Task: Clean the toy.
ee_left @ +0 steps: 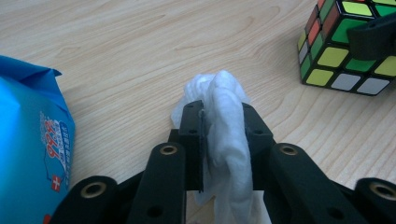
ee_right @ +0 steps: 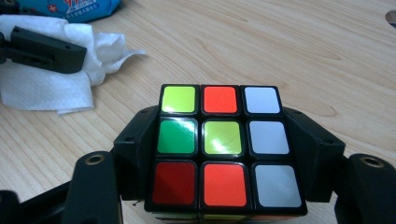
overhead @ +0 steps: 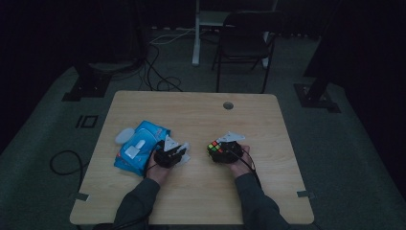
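A scrambled Rubik's cube [ee_right: 222,140] sits in my right gripper [ee_right: 223,154], whose jaws press on its left and right sides; it shows right of centre on the table in the high view as the cube [overhead: 215,149]. My left gripper [ee_left: 223,122] has a crumpled white wipe [ee_left: 228,140] between its pads, just above the wood. In the high view the left gripper [overhead: 178,154] is beside a blue pack of wipes [overhead: 141,143]. The two grippers face each other, a short gap apart.
The wooden table [overhead: 191,110] has a round cable hole [overhead: 228,105] at the back. A small white lid-like object [overhead: 125,135] lies left of the pack. A dark chair [overhead: 244,43] and floor cables stand beyond the far edge.
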